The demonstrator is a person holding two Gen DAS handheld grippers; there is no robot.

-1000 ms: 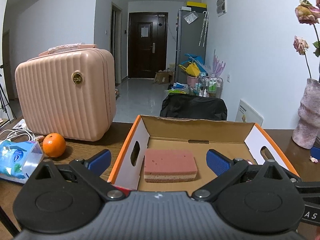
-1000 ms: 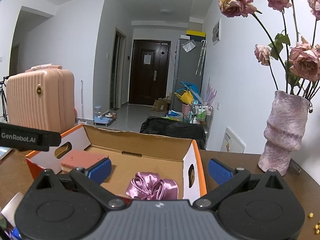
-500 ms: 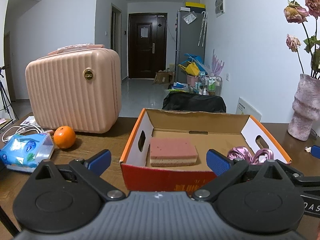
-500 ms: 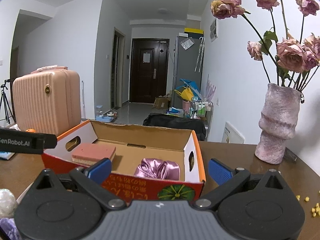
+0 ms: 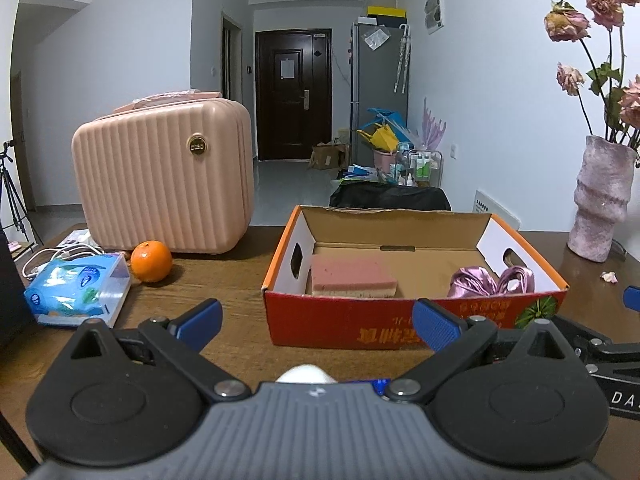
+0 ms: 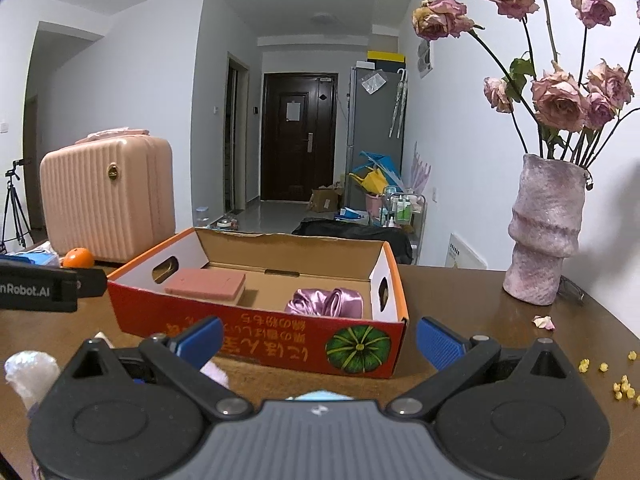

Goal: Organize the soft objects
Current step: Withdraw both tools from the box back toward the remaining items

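Observation:
An open orange cardboard box [image 5: 352, 320] [image 6: 256, 336] stands on the brown table. Inside lie a pink sponge [image 5: 352, 275] [image 6: 206, 283] on the left and a shiny pink satin scrunchie [image 5: 492, 282] [image 6: 326, 302] on the right. My left gripper [image 5: 318, 322] is open and empty, in front of the box. My right gripper [image 6: 320, 338] is open and empty, also in front of the box. A white soft thing [image 5: 306, 374] peeks out below the left gripper. A whitish fluffy thing [image 6: 28, 372] and a pale pink one [image 6: 214, 372] lie near the right gripper.
A pink ribbed case [image 5: 164, 176] stands at the back left, with an orange [image 5: 151, 261] and a tissue pack [image 5: 78, 290] in front of it. A vase of dried roses [image 6: 546, 232] stands at the right. Yellow crumbs [image 6: 622, 388] and a petal [image 6: 543, 322] lie nearby.
Both grippers have pulled back from over the box towards the table's near side. The sponge and scrunchie stay in the box. Soft things near the front have come into view.

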